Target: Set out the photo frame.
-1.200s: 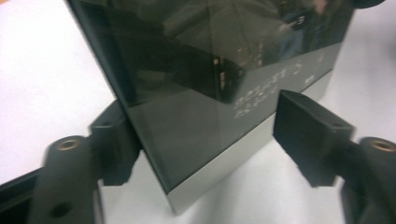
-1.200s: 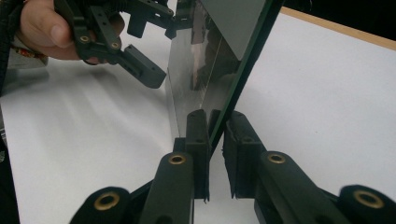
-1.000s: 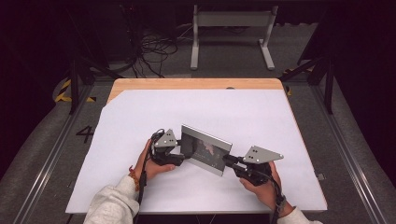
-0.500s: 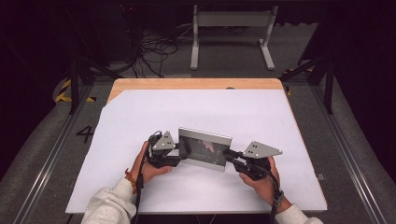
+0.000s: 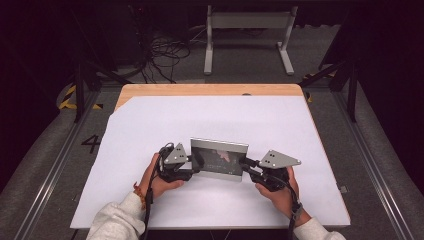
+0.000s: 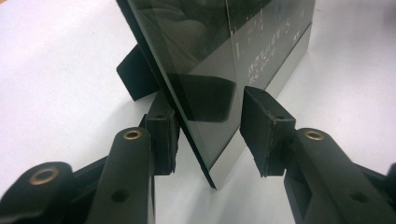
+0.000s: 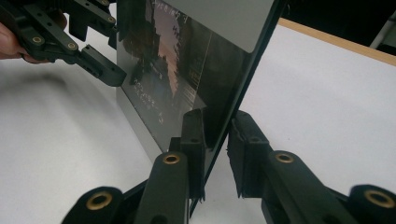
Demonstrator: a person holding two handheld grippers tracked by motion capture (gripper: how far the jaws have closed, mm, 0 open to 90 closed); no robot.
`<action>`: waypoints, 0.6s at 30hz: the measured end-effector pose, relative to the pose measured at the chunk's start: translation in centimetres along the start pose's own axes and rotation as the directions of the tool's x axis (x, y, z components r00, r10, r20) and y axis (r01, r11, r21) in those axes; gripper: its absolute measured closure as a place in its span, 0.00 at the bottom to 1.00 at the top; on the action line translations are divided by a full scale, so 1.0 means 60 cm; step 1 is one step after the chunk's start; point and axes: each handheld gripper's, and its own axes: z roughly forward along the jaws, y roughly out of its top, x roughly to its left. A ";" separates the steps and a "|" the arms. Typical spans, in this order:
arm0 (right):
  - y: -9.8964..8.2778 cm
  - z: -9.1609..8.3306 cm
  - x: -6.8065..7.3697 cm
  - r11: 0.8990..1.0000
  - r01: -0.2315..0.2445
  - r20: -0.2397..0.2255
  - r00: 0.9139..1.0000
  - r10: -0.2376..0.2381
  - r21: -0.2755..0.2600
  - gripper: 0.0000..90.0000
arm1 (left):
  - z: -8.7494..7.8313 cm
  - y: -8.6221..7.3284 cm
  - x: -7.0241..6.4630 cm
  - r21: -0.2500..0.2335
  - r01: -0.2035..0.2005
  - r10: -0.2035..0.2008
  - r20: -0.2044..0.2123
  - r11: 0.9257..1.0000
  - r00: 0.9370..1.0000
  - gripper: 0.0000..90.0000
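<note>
Picture frame (image 5: pixel 219 159) stands upright between both tools: the left hand-held gripper (image 6: pixel 208 128) straddles its left edge, one pad touching the back, the other just clear of the glass. The right hand-held gripper (image 7: pixel 216 149) pinches its right edge. It rests on the white desk (image 5: pixel 210 117), near the person.
</note>
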 end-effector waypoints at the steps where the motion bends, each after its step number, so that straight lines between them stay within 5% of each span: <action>1: -0.003 0.000 -0.001 1.000 0.000 -0.005 1.000 0.000 0.008 0.86 | 0.001 0.000 -0.001 0.002 -0.001 0.001 0.000 1.000 1.000 0.62; 18: -0.014 0.010 -0.003 0.999 -0.014 0.005 1.000 0.014 0.045 0.88 | -0.002 -0.002 -0.002 0.021 0.000 0.000 -0.017 1.000 1.000 0.71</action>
